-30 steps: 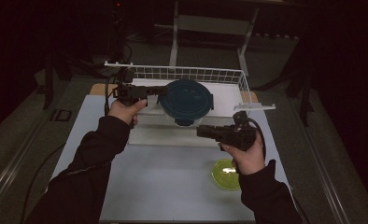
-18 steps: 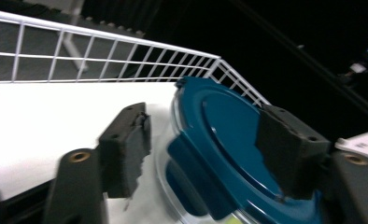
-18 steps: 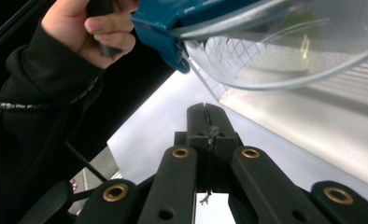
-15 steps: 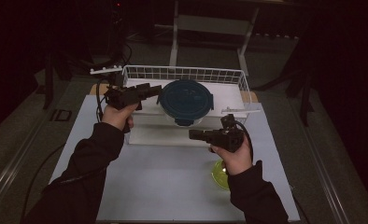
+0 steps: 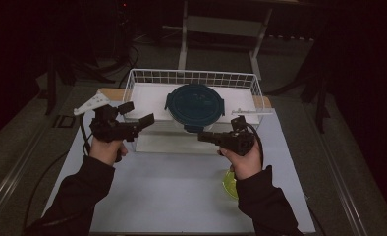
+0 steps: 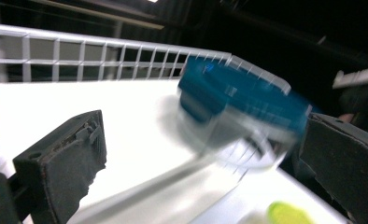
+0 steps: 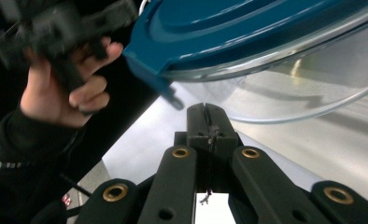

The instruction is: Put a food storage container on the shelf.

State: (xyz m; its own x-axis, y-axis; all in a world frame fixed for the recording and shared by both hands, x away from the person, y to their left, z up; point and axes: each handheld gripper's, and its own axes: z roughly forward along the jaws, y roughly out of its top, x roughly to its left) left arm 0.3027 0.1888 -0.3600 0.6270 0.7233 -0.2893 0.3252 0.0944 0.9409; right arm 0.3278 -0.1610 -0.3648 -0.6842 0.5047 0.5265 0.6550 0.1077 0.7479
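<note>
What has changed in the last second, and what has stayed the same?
The left claw drew back leftward from the container and its jaws have just been opening, nothing between them. The right claw closed empty. The container stayed in the basket.

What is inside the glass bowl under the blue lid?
Through the clear wall of the glass bowl, nothing shows inside in the right gripper view, only reflections. The blue lid covers the top, so the high view cannot confirm it.
</note>
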